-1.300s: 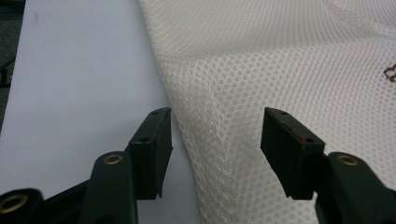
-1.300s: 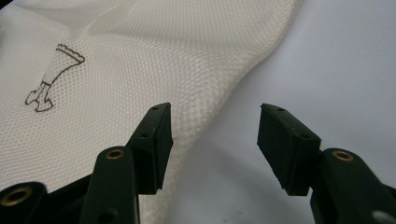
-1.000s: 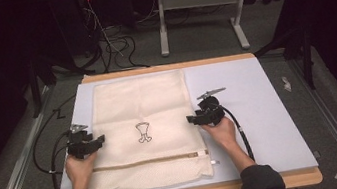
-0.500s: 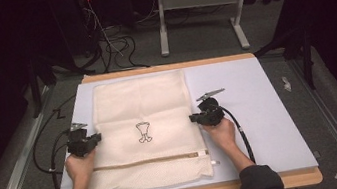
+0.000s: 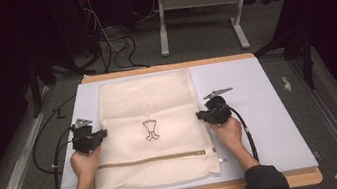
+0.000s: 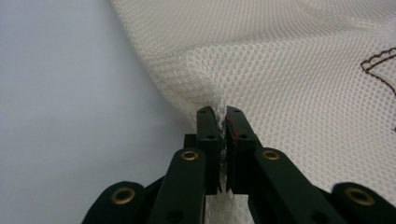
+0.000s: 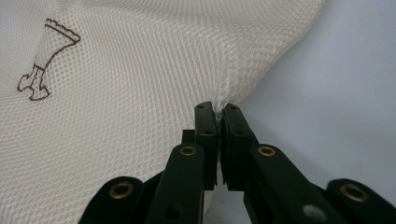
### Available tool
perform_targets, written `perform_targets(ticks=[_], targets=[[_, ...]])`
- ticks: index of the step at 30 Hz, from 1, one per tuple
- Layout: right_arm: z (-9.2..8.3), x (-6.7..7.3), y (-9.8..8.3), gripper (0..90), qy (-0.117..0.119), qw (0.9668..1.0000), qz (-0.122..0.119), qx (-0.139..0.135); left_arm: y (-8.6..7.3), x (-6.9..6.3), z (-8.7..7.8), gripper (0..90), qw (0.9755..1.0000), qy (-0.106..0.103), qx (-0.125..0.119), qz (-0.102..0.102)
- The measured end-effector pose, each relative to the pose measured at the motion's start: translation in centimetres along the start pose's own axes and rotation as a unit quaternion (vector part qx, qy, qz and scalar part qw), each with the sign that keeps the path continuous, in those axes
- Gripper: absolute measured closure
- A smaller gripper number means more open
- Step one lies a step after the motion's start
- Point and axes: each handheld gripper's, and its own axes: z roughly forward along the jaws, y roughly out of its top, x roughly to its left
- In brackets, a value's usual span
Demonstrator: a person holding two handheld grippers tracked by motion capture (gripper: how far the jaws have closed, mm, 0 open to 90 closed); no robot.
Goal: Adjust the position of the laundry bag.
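Item: my two hands, forearms entering from the near edge of the desk (image 5: 270, 109), dark sleeves at the elbows, each hand lying low on the surface and gripping its tool from behind. Left tongs (image 5: 98, 135) point inward at the left edge of the mesh bag (image 5: 147, 102); right tongs (image 5: 203, 115) point inward at its right edge, roughly level with each other. Item: the bag, cream, a fine honeycomb net, soft and rectangular, lying flat in the middle of the pale grey-blue desk top, with a small dark outline emblem (image 5: 150, 129) stitched near its centre and a tan zip (image 5: 156, 159) running across near my end. Item: tongs, black, flat-sided jaws with brass rivets. In the left gripper view my left tongs (image 6: 222, 122) are pressed together on a pinch of the bag's edge, net bunched and drawn up between the pads. In the right gripper view my right tongs (image 7: 219, 116) likewise clamp the opposite edge, the mesh puckering into the narrow seam between the jaws.
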Motion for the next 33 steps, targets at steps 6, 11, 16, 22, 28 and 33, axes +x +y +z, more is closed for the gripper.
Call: perform_targets(ticks=[6,11,16,22,28,33], targets=[[-0.9,-1.1,-0.4,88.0,-0.011,0.9999,0.008,-0.006,1.0,-1.2,0.5,86.2,0.9999,-0.014,-0.002,0.005],[-2.1,-2.6,-0.9,88.0,-0.025,0.9994,0.020,-0.010,1.5,-2.5,1.3,86.1,0.9997,-0.024,-0.004,0.010],[-2.6,-3.3,-1.2,87.9,-0.032,0.9992,0.021,-0.011,2.1,-3.2,1.9,86.0,0.9993,-0.037,-0.008,-0.001],[-3.5,-4.6,-1.7,87.8,-0.047,0.9982,0.032,-0.018,2.8,-4.3,2.5,85.8,0.9987,-0.047,-0.018,0.000],[-4.0,-5.4,-1.9,87.7,-0.064,0.9972,0.034,-0.018,3.5,-5.7,3.0,85.7,0.9984,-0.052,-0.018,0.013],[-4.7,-6.5,-2.3,87.6,-0.073,0.9962,0.044,-0.021,3.8,-6.4,3.7,85.4,0.9981,-0.058,-0.019,0.012]])
